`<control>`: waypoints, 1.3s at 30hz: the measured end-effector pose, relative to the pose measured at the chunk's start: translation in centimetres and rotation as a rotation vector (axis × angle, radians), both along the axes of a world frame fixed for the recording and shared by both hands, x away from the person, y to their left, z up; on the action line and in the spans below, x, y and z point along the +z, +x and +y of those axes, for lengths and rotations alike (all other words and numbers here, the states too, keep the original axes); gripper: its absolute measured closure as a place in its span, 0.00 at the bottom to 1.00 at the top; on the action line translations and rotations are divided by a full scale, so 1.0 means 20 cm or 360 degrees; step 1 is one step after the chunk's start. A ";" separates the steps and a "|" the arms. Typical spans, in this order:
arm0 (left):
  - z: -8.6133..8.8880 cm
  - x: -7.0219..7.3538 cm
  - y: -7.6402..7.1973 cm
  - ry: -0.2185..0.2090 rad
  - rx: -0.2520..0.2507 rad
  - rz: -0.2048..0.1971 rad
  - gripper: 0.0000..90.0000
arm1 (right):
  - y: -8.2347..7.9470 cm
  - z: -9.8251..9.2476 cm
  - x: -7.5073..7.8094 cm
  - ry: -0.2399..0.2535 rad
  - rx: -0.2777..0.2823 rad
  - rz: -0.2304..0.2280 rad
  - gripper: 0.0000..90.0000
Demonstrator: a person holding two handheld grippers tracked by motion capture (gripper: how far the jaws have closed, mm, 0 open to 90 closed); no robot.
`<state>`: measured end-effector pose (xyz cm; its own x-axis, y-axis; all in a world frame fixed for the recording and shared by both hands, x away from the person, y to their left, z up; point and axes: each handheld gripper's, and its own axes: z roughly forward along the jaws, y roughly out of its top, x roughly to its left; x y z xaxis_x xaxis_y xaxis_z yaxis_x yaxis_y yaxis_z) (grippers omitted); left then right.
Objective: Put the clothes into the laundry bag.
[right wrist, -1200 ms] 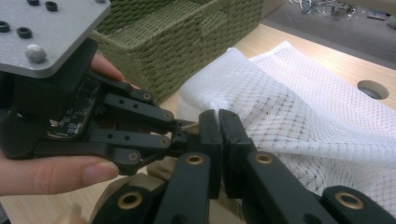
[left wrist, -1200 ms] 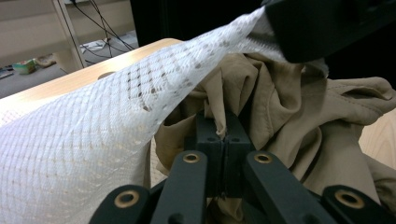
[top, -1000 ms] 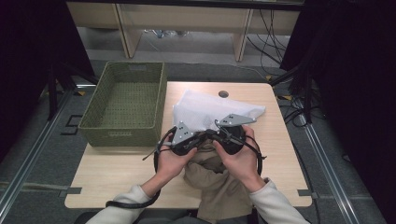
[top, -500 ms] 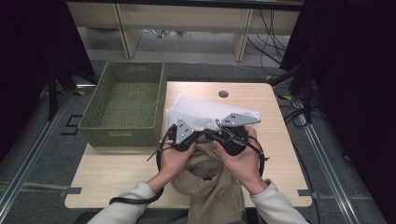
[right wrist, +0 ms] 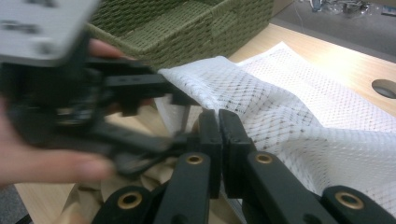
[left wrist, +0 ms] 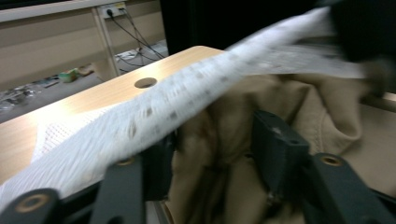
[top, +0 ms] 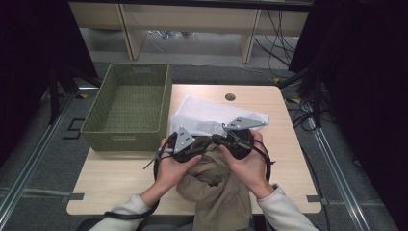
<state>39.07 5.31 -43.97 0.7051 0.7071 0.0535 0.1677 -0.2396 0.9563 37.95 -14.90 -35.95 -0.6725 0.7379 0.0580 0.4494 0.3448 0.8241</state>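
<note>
Beside the green wicker basket, the left gripper has just been opening astride the beige garment; the right gripper is pinching the white mesh bag, which is veiling the left gripper view.

Clearance: left blocked, right open.
Green basket walls off the surface on the left; white mesh bag and tan garment cover the centre; right strip lies bare.

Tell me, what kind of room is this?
Probably a lab or recording workspace, not a home: a small wooden table ringed by black curtains, loose cables on the floor behind it, and a person working with a hand-held left tool and right tool.
</note>
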 end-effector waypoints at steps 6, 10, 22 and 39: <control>0.09 0.03 -0.12 -0.0003 -0.0082 0.0022 0.41 | 0.01 -0.02 0.01 0.0008 -0.0034 0.0010 1.00; 0.10 0.01 -0.20 0.0073 -0.0180 0.0082 0.32 | 0.01 -0.01 0.01 -0.0004 -0.0023 -0.0003 1.00; -0.05 -0.20 -0.13 0.0421 -0.0234 0.0157 0.37 | 0.02 0.00 -0.01 0.0011 -0.0002 0.0028 1.00; -0.03 -0.09 -0.08 0.0256 -0.0115 0.0078 0.97 | 0.00 0.02 0.00 -0.0001 0.0029 0.0012 1.00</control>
<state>37.56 4.67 -45.85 0.7585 0.6394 0.1260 0.1899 -0.4018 0.8958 38.00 -14.59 -35.92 -0.6853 0.7256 0.0628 0.4495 0.3536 0.8203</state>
